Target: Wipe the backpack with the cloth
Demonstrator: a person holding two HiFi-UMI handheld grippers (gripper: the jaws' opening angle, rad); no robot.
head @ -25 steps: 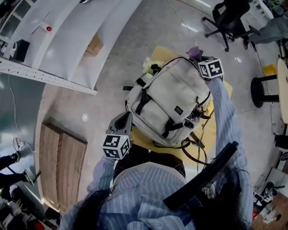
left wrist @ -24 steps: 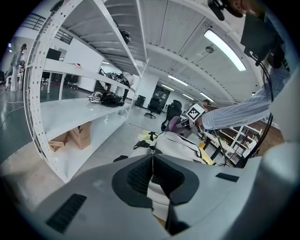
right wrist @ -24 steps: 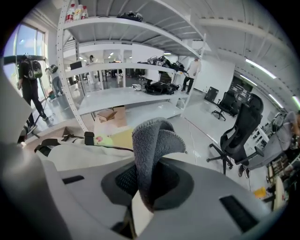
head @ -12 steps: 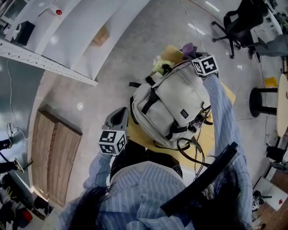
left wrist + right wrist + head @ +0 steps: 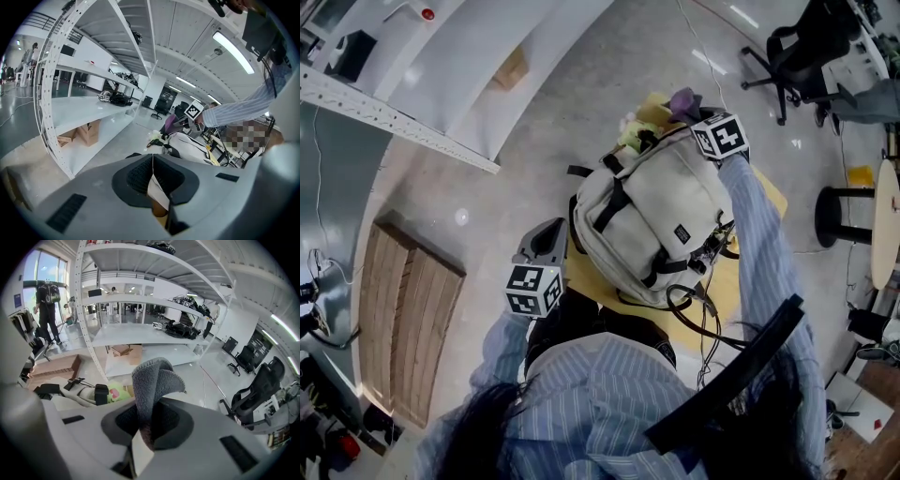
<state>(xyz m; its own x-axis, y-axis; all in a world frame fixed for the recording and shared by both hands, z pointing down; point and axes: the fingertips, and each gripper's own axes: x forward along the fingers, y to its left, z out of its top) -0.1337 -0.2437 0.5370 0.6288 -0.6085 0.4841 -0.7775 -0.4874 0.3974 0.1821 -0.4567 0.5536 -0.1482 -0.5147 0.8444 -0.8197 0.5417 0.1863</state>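
right gripper (image 5: 697, 114) now sits further along the backpack's (image 5: 661, 211) top edge than a second ago | its cloth (image 5: 682, 97) is closer to the green toy (image 5: 631, 139) | backpack appears slightly higher in head view

Left gripper (image 5: 152, 165): jaws pressed together, nothing between them.
Right gripper (image 5: 144, 426): jaws clamped on cloth (image 5: 154, 378).
Right arm (image 5: 759, 246): stretched forward.

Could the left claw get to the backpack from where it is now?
Probably yes: the left claw hangs close beside the backpack, nothing visible between them, and the right claw with the cloth is at its far end.
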